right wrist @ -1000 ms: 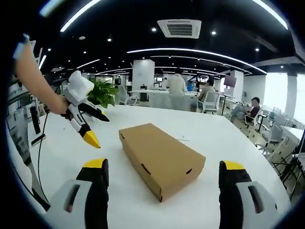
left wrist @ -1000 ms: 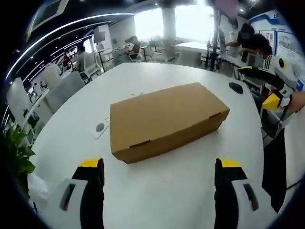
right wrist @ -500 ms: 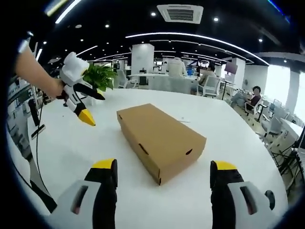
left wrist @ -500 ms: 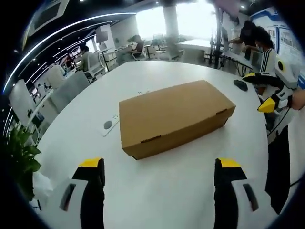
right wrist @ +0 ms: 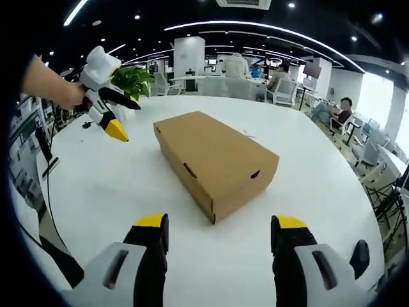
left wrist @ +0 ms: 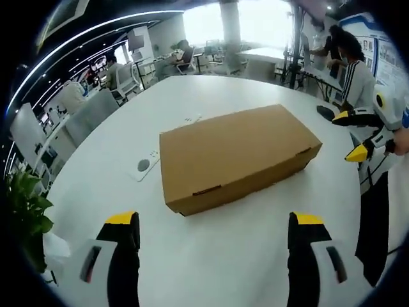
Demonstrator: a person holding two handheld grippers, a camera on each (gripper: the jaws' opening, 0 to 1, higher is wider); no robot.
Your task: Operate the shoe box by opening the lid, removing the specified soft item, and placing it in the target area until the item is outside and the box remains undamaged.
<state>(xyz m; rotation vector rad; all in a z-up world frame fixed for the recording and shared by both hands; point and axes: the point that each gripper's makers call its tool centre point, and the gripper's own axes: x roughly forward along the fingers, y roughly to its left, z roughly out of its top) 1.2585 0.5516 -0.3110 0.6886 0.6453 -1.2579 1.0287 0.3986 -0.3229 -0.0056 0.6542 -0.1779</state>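
Observation:
A brown cardboard shoe box (left wrist: 238, 155) lies shut on the round white table (left wrist: 243, 256); in the right gripper view the same box (right wrist: 214, 160) points one corner towards me. My left gripper (left wrist: 214, 243) hangs open over the table, short of the box's long front side, with nothing between its yellow-tipped fingers. It also appears at the far left of the right gripper view as a white and yellow tool, the left gripper (right wrist: 108, 109), held by a hand. My right gripper (right wrist: 220, 240) is open near the box's end corner; it appears too as the right gripper (left wrist: 367, 137) at the right of the left view.
A flat white socket plate (left wrist: 144, 165) lies on the table just left of the box. A potted green plant (right wrist: 134, 80) stands beyond the table's far left. A dark mouse-like object (left wrist: 326, 114) rests near the far edge. Office chairs, desks and seated people surround the table.
Both cameras have moved nearer the box, which looks larger. The right gripper's fingers have drawn somewhat closer together but stay open. The box has not moved.

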